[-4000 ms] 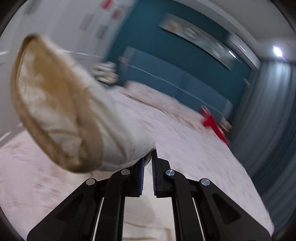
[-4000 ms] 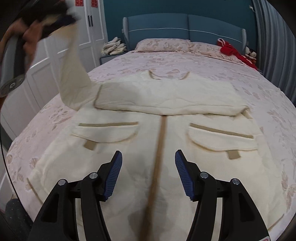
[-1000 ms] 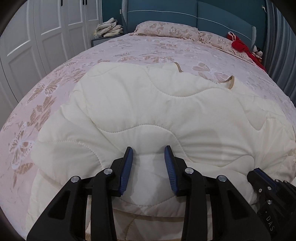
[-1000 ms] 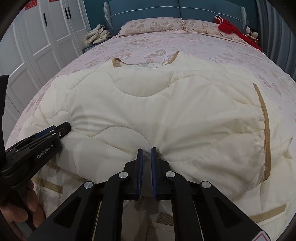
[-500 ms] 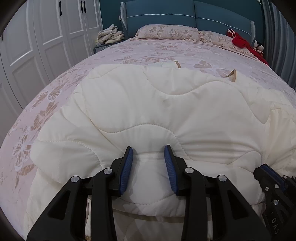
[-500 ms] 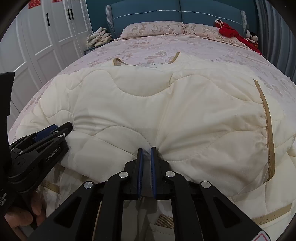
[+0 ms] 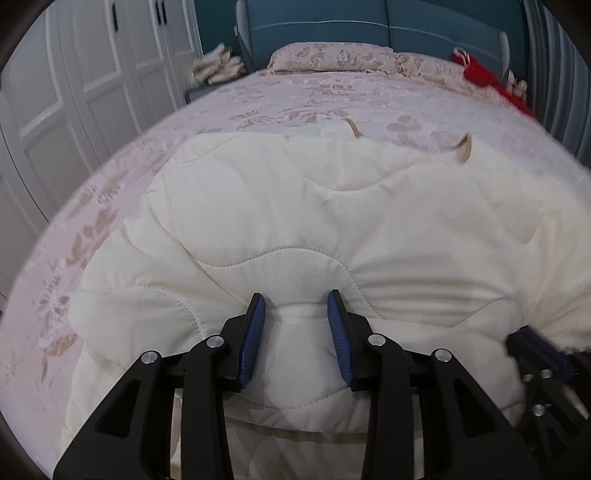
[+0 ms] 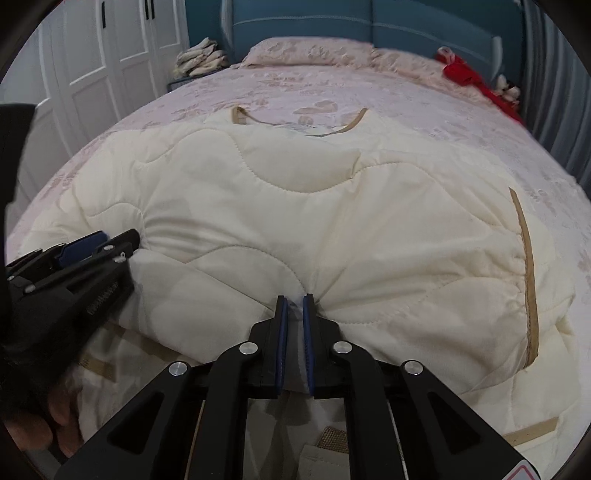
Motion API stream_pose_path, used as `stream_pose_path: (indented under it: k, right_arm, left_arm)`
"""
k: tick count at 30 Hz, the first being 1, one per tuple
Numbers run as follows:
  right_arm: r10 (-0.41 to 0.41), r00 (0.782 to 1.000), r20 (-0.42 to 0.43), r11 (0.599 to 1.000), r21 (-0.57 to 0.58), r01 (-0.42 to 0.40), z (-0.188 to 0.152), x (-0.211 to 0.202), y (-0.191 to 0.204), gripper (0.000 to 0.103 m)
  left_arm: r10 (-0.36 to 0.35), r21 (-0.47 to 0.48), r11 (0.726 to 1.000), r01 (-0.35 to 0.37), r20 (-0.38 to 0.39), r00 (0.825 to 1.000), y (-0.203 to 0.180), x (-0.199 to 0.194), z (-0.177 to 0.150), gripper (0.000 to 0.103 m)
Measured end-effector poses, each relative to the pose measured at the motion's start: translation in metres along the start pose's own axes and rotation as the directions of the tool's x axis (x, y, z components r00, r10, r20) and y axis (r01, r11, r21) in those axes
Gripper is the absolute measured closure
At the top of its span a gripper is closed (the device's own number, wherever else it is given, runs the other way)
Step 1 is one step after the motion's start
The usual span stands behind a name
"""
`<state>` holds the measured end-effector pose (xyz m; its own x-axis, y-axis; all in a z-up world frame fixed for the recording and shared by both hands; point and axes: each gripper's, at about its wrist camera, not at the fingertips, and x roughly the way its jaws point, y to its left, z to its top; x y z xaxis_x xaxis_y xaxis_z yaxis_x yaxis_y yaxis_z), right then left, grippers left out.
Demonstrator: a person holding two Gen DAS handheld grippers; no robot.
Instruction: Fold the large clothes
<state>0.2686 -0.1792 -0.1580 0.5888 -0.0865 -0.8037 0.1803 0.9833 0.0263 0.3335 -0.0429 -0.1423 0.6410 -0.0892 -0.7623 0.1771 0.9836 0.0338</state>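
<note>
**Fig.: Quilted coat doubled over on bed, both grippers at the fold edge**

Change vs. 4 s earlier: the coat then lay face-up w/ pockets showing, one sleeve lifted by the left gripper, right jaws wide apart; now the lower half is folded up over the body and both grippers sit low at the near edge. Over the last sec. hardly any shift, except the right jaws beginning to part.

Right gripper (image 8: pixel 294 300): blue pads nearly together, a thin pinch of cream fabric between them, puckers radiating from the tips; jaws opening slightly, cloth still between them. Left gripper (image 7: pixel 295 301): jaws partly apart, clenched on a thick roll of padding that bulges up between the pads.

Outward: quilted coat (image 8: pixel 332 221), cream w/ wavy stitch lines and tan trim, lies mid-bed, folded edge toward the cameras, collar loop at its far side. A hand (image 8: pixel 44 417) holding the left gripper shows at lower left of the right-wrist view.

Beyond: pink floral bedspread (image 7: pixel 295 96), pillow (image 7: pixel 332 57), red item (image 8: pixel 465 74) near the blue headboard (image 7: pixel 369 26), white wardrobe doors (image 7: pixel 92 74) at left.
</note>
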Motion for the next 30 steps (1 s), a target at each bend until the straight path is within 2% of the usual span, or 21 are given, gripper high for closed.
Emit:
stream_pose_path:
  k: [1,3,4,5,6,8,9,12,15,19,24,25,27,28,29,30]
  right_arm:
    - [0.033,0.999,-0.025,0.999,0.009,-0.033,0.006,-0.006,-0.005,0.094]
    - [0.092,0.994,-0.054,0.994,0.059,-0.089,0.013,-0.021,-0.018,0.073]
    - [0.099,0.995,-0.033,0.99,0.102,-0.095,0.018,-0.035,-0.028,0.069]
    - [0.079,0.997,0.012,0.989,0.127,-0.08,0.024,-0.05,-0.037,0.063]
    - [0.065,0.997,0.049,0.988,0.135,-0.071,0.033,-0.061,-0.041,0.062]
    - [0.07,0.993,0.096,0.987,0.139,-0.083,0.055,-0.071,-0.042,0.061]
    - [0.087,0.99,0.109,0.985,0.141,-0.102,0.066,-0.071,-0.041,0.057]
    - [0.155,0.978,0.137,0.974,0.145,-0.175,0.11,-0.049,-0.027,0.054]
    - [0.188,0.975,0.121,0.968,0.148,-0.205,0.138,-0.01,-0.012,0.054]
    - [0.17,0.985,0.04,0.976,0.13,-0.174,0.163,0.054,0.009,0.054]
    - [0.188,0.979,-0.08,0.977,0.119,-0.178,0.163,0.116,0.021,0.052]
    - [0.181,0.98,-0.078,0.979,0.104,-0.173,0.16,0.119,0.023,0.052]
    - [0.169,0.984,-0.05,0.984,0.074,-0.165,0.156,0.117,0.028,0.067]
    - [0.159,0.986,-0.038,0.985,0.071,-0.156,0.153,0.116,0.028,0.085]
    - [0.171,0.985,-0.026,0.983,0.079,-0.168,0.152,0.114,0.027,0.096]
    - [0.179,0.984,-0.015,0.981,0.085,-0.177,0.152,0.114,0.025,0.097]
  left_arm:
    - [-0.028,-0.037,0.999,0.028,-0.011,1.0,0.011,-0.007,0.005,0.068]
    - [-0.031,-0.093,0.995,0.031,0.006,1.0,0.032,-0.025,0.017,0.064]
    - [-0.034,-0.122,0.992,0.038,0.03,0.999,0.046,-0.035,0.026,0.054]
    - [-0.033,-0.148,0.988,0.04,0.053,0.998,0.057,-0.042,0.036,0.049]
    - [-0.019,-0.186,0.982,0.034,0.083,0.996,0.072,-0.05,0.049,0.042]
    - [0.0,-0.254,0.967,0.031,0.12,0.993,0.092,-0.055,0.071,0.04]
    - [0.004,-0.298,0.954,0.035,0.13,0.992,0.102,-0.053,0.086,0.038]
    - [0.027,-0.361,0.932,0.025,0.139,0.99,0.111,-0.034,0.115,0.036]
    - [0.051,-0.326,0.945,-0.014,0.105,0.993,0.103,-0.001,0.132,0.035]
    - [0.063,-0.231,0.971,-0.054,0.03,0.998,0.082,0.05,0.138,0.035]
    - [0.084,-0.177,0.98,-0.092,-0.052,0.995,0.072,0.1,0.122,0.037]
    - [0.083,-0.181,0.979,-0.093,-0.061,0.995,0.073,0.105,0.118,0.037]
    - [0.086,-0.189,0.978,-0.092,-0.041,0.995,0.075,0.107,0.112,0.037]
    - [0.095,-0.184,0.978,-0.099,-0.033,0.995,0.074,0.107,0.109,0.037]
    - [0.105,-0.179,0.978,-0.108,-0.027,0.994,0.073,0.107,0.107,0.037]
    - [0.111,-0.176,0.978,-0.114,-0.024,0.993,0.072,0.108,0.106,0.037]
